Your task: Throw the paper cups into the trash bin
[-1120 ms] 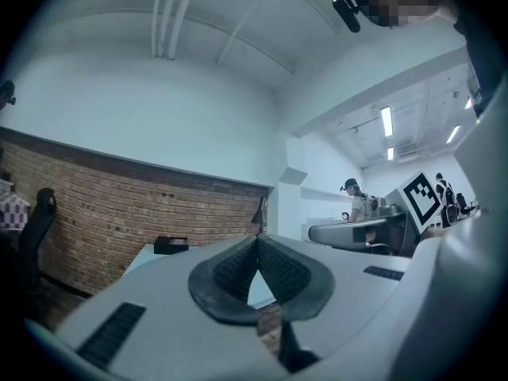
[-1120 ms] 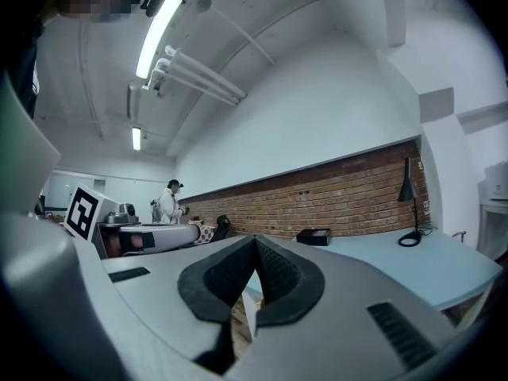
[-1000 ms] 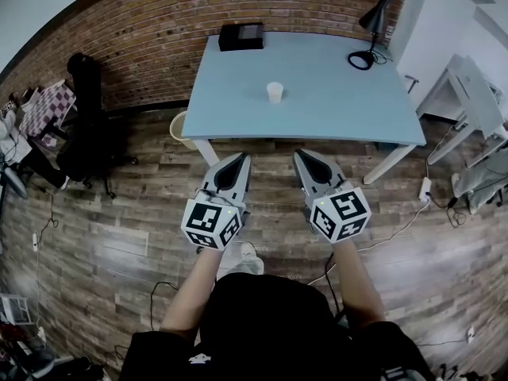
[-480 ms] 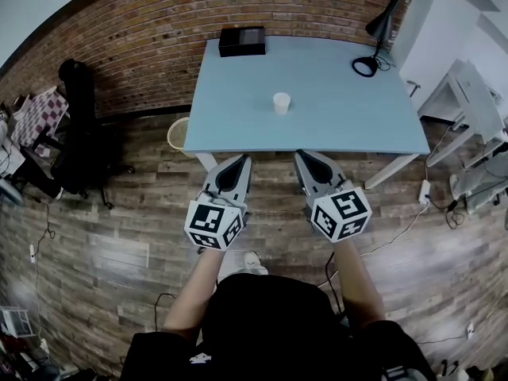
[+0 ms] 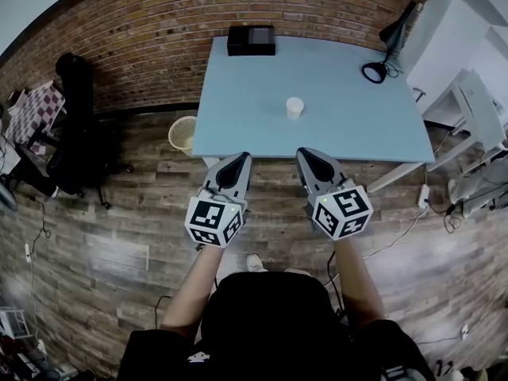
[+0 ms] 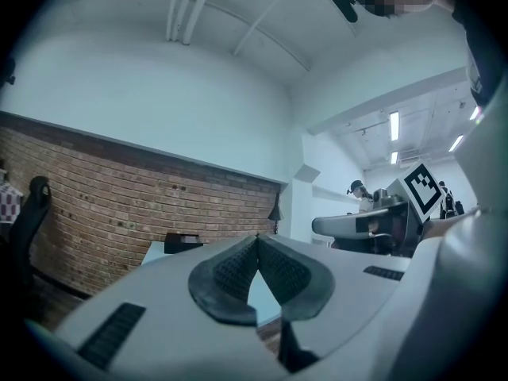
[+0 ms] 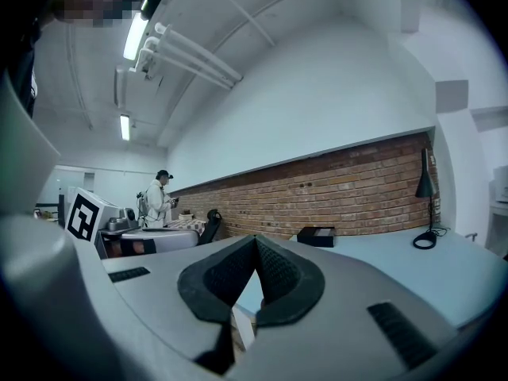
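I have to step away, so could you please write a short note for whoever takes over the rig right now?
Left gripper: shut, empty, in front of the table.
Right gripper: shut, empty, beside it.
One paper cup stands upright mid-table; the trash bin sits on the floor by the table's near left corner.
Done: nothing yet.
Left: grasp the cup and drop it in the bin.

Office-cum-lab workroom, by the look of it. Bare brick wall [image 5: 143, 22] along the back, wood-plank floor [image 5: 103, 236] underfoot, pale blue table [image 5: 238, 109] with a black desk lamp [image 5: 397, 28] at its far right corner. Black swivel chair [image 5: 75, 145] off to the left, white desks [image 5: 476, 109] on the right, cables [image 5: 450, 215] trailing across the floor. Tube lights [image 7: 136, 34] overhead.
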